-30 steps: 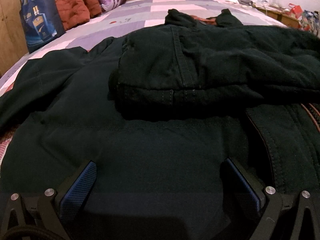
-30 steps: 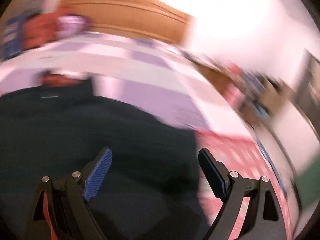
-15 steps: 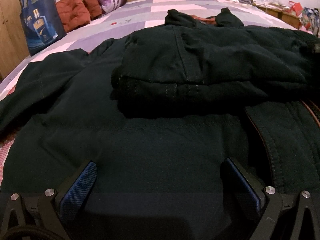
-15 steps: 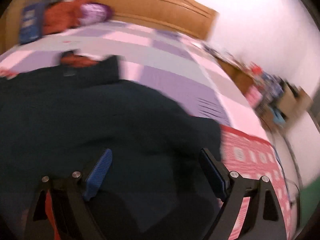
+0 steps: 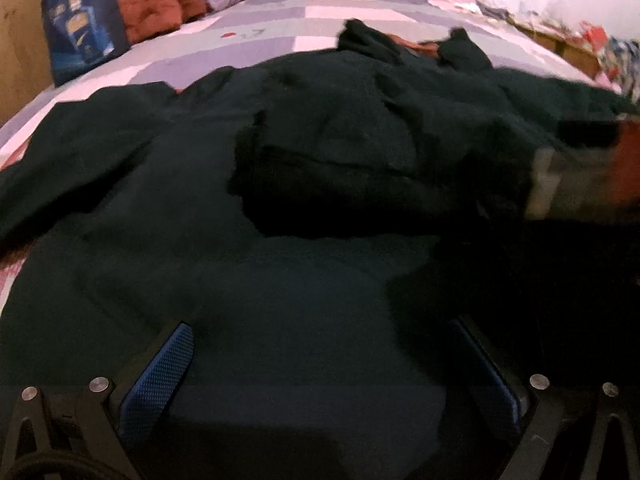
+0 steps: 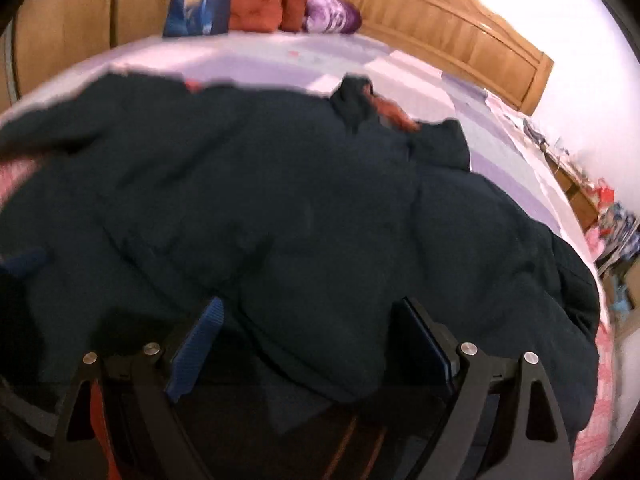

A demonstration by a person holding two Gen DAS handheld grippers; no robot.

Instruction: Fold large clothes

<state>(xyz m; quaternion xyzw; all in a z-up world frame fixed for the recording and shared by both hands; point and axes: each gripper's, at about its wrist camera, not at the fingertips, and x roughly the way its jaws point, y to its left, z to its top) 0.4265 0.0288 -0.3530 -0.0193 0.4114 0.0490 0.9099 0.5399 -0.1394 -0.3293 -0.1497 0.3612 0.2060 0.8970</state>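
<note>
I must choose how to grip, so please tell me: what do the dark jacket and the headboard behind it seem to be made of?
The jacket looks like thick, matte woven cloth, perhaps cotton with padding: it puffs up, creases softly and shows no shine. The blur hides its weave. The headboard looks like light brown wood with a smooth, slightly glossy finish, judging by its vertical slats and warm colour.

Light: I read the room as dim and warm; the white wall (image 6: 592,92) blows out to a pinkish glare.
Dark zones: the dark coat (image 5: 320,184) swallows detail, its folds nearly black, with a deep shadow under the folded part.
Blur: both my views smear with motion; the right edge of the left wrist view is streaked.
Distortion: the fisheye bends the bed (image 6: 280,60) and headboard (image 6: 460,28); black vignette at the right view's corners.
</note>
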